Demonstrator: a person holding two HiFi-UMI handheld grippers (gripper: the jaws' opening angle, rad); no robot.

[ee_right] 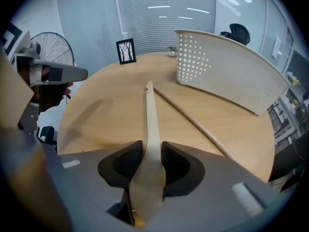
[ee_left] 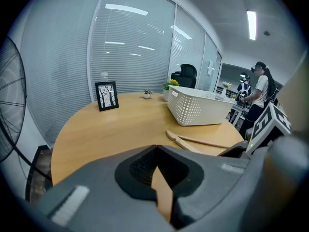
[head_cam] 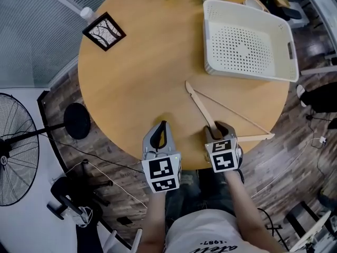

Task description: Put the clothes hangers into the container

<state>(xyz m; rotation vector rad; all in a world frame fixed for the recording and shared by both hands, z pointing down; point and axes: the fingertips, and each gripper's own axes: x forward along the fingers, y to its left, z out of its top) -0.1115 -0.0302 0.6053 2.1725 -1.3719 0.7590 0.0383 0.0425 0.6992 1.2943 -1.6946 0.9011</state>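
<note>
At the far left, off the desk (head_cam: 142,78), a floor fan (head_cam: 16,152) is standing, and a small picture frame (head_cam: 104,31) is sitting on the desk's far left part, neither one playing any part in the job. Next along, the left gripper (head_cam: 162,128) is hovering at the near edge of the desk with its fingers clenched on nothing, their tips meeting and only bare wood showing past them in the left gripper view. Just beside it, the right gripper (head_cam: 218,129) is grasping the wooden clothes hanger (head_cam: 197,101) by the near end of one arm, its fingers pressing on either side of the flat wood in the right gripper view, where that arm (ee_right: 150,115) is running straight ahead over the desk. The rest of the hanger is reaching out towards the right edge of the desk, and whether it is lying on the desk or being lifted just clear I cannot tell. At the far right, the white perforated container (head_cam: 247,70) is sitting on the desk, near the hanger but apart from it, and its floor is showing nothing inside. So the task is looking barely begun: the one hanger in sight is gripped but not yet in the container, and carrying it over the near wall and letting go is what is remaining
</note>
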